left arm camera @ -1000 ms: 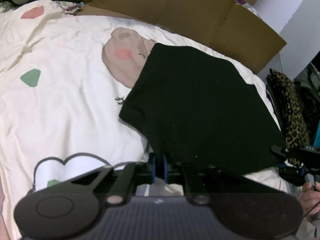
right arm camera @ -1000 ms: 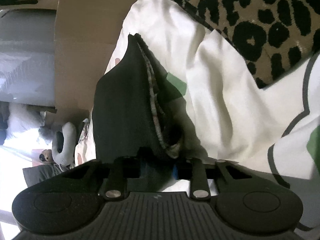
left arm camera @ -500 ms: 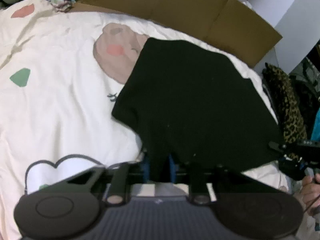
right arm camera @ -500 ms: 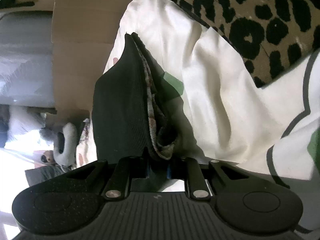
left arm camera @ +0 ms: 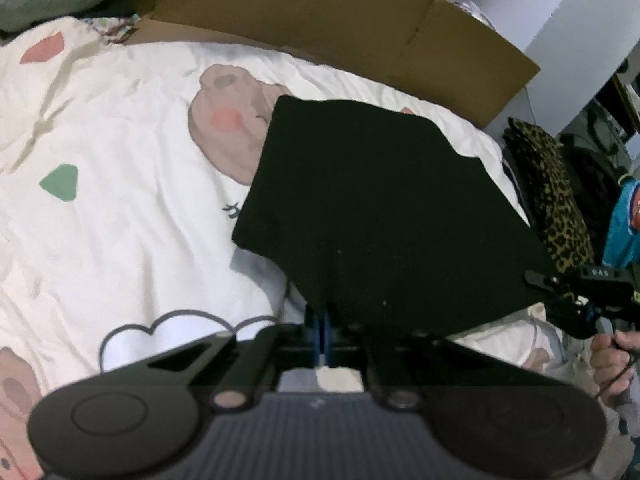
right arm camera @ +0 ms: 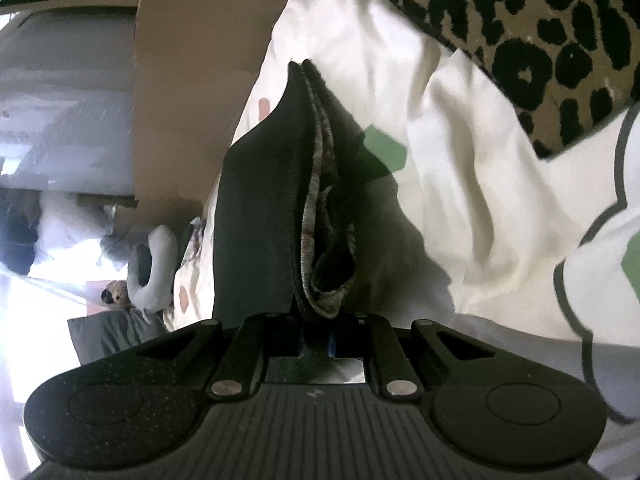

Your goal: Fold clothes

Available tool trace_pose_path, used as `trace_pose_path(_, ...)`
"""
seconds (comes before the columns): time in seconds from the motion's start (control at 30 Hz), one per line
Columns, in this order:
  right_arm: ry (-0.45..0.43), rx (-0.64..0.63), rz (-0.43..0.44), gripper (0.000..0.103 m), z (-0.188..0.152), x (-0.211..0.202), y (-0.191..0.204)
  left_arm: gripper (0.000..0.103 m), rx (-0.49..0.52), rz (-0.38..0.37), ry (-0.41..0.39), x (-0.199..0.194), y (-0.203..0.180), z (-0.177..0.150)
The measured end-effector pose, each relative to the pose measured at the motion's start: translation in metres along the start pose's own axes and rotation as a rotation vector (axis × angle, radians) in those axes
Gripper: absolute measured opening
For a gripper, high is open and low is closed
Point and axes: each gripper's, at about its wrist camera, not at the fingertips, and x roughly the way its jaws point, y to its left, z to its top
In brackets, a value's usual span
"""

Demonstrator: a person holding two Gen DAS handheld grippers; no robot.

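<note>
- Cream cartoon-print bedsheet [left arm camera: 120,240] w/ brown cardboard [left arm camera: 320,20] behind.
- Left gripper [left arm camera: 321,322]: jaws pinched on black folded cloth garment [left arm camera: 380,208], near edge.
- Right gripper [right arm camera: 320,336]: jaws just closing, clamped on same garment's corner.

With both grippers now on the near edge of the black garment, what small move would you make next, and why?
Probably lift both ends together and carry the near edge toward the far edge. The left gripper is shut on the black garment, and the right gripper, whose jaws have just been closing, pinches its layered corner. The garment lies fairly flat on the bedsheet, with bare sheet beyond.
</note>
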Motion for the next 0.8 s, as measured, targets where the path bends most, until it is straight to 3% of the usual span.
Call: trace_pose_path(0.8, 0.264, -0.12, 0.006, 0.008, -0.047, 0.016, 0.029, 0.002, -0.147, 0.072, 0.115, -0.071, 0.019, -0.066)
